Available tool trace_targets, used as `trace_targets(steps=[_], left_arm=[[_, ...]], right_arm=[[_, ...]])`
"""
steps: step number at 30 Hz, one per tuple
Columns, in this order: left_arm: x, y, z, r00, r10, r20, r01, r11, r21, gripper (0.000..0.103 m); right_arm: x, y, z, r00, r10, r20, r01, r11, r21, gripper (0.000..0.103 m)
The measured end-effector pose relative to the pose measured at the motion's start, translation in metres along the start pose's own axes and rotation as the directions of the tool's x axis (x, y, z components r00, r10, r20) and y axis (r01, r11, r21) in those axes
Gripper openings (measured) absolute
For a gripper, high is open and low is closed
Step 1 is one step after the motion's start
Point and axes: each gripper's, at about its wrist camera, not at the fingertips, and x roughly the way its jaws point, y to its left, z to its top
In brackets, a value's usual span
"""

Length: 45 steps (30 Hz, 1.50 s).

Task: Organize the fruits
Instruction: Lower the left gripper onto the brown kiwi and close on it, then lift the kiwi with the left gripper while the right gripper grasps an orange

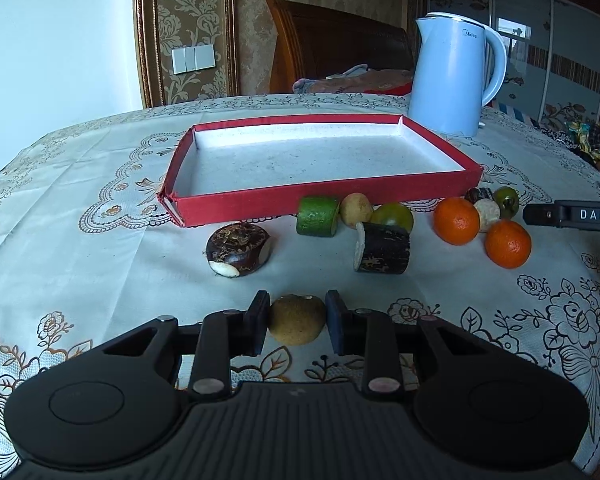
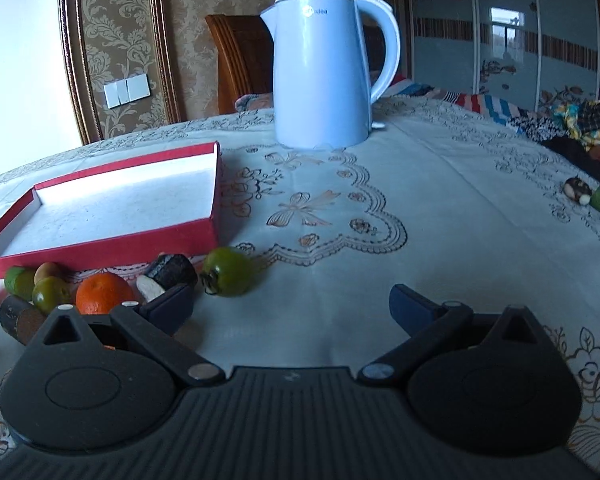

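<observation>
My left gripper (image 1: 297, 320) is shut on a small brown round fruit (image 1: 297, 319) just above the tablecloth. Ahead lie a dark chestnut-like piece (image 1: 238, 249), a green cut piece (image 1: 318, 216), a tan fruit (image 1: 356, 210), a green fruit (image 1: 394, 216), a dark cane piece (image 1: 382, 249) and two oranges (image 1: 456, 221) (image 1: 508, 244). Behind them stands an empty red tray (image 1: 320, 204). My right gripper (image 2: 292, 308) is open and empty, with an orange (image 2: 104, 292) and a green fruit (image 2: 226, 271) to its left. The red tray also shows in the right wrist view (image 2: 100, 248).
A light blue kettle (image 1: 454, 76) stands behind the tray's right corner; it also shows in the right wrist view (image 2: 324, 72). The right gripper's body (image 1: 572, 216) shows at the right edge. Two small pieces (image 2: 586, 194) lie far right. A wooden chair back (image 1: 336, 44) stands beyond the table.
</observation>
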Motion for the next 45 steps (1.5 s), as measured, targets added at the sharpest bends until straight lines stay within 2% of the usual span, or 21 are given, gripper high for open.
trace_targets(steps=[2, 5, 10, 13, 14, 16, 20, 24, 30, 35, 40, 45], left_arm=[[-0.001, -0.001, 0.002, 1.000, 0.000, 0.005, 0.000, 1.000, 0.005, 0.029], [0.000, -0.002, 0.005, 1.000, 0.000, 0.007, 0.000, 1.000, 0.007, 0.029], [0.000, -0.001, 0.005, 1.000, -0.003, 0.007, 0.003, 1.000, 0.003, 0.029], [0.000, -0.001, 0.004, 1.000, -0.004, 0.006, 0.004, 1.000, 0.001, 0.029], [0.000, -0.001, 0.004, 1.000, -0.004, 0.008, 0.004, 1.000, 0.000, 0.029], [-0.001, 0.000, 0.004, 1.000, -0.003, 0.010, 0.003, 1.000, -0.002, 0.030], [-0.001, 0.000, 0.003, 1.000, -0.004, 0.010, 0.004, 1.000, -0.003, 0.030], [0.000, 0.000, 0.003, 1.000, -0.003, 0.005, 0.003, 1.000, -0.009, 0.030], [-0.001, 0.002, 0.005, 1.000, -0.006, 0.006, 0.006, 1.000, -0.017, 0.030], [0.001, -0.003, 0.018, 0.999, -0.033, 0.018, 0.033, 0.999, -0.014, 0.030], [0.011, -0.012, 0.042, 0.998, -0.037, 0.050, 0.038, 0.999, -0.005, 0.030], [0.034, -0.012, 0.064, 0.999, -0.034, 0.037, 0.035, 0.999, -0.032, 0.030]], right_arm=[[-0.002, 0.005, -0.003, 0.999, 0.041, -0.013, -0.041, 0.999, -0.025, 0.103], [-0.011, 0.019, -0.004, 0.999, 0.042, 0.018, -0.041, 0.996, -0.079, 0.103], [-0.027, 0.034, -0.001, 0.990, 0.132, 0.039, -0.128, 0.986, -0.108, 0.102], [-0.020, 0.047, -0.005, 0.990, 0.143, -0.003, -0.142, 0.976, -0.168, 0.090], [-0.015, 0.052, -0.008, 0.990, 0.137, -0.024, -0.139, 0.972, -0.188, 0.080], [-0.010, 0.054, -0.010, 0.986, 0.162, -0.043, -0.167, 0.970, -0.176, 0.076], [-0.002, 0.061, -0.012, 0.979, 0.193, -0.073, -0.203, 0.963, -0.176, 0.055], [0.001, 0.071, -0.016, 0.976, 0.204, -0.081, -0.217, 0.954, -0.207, 0.041], [0.000, 0.070, -0.016, 0.979, 0.195, -0.067, -0.204, 0.960, -0.194, 0.040], [-0.010, 0.069, -0.012, 0.983, 0.181, -0.007, -0.179, 0.965, -0.191, 0.040], [-0.013, 0.078, 0.005, 0.982, 0.185, 0.043, -0.173, 0.964, -0.201, 0.040], [0.002, 0.089, 0.030, 0.984, 0.162, 0.075, -0.144, 0.968, -0.204, 0.040]])
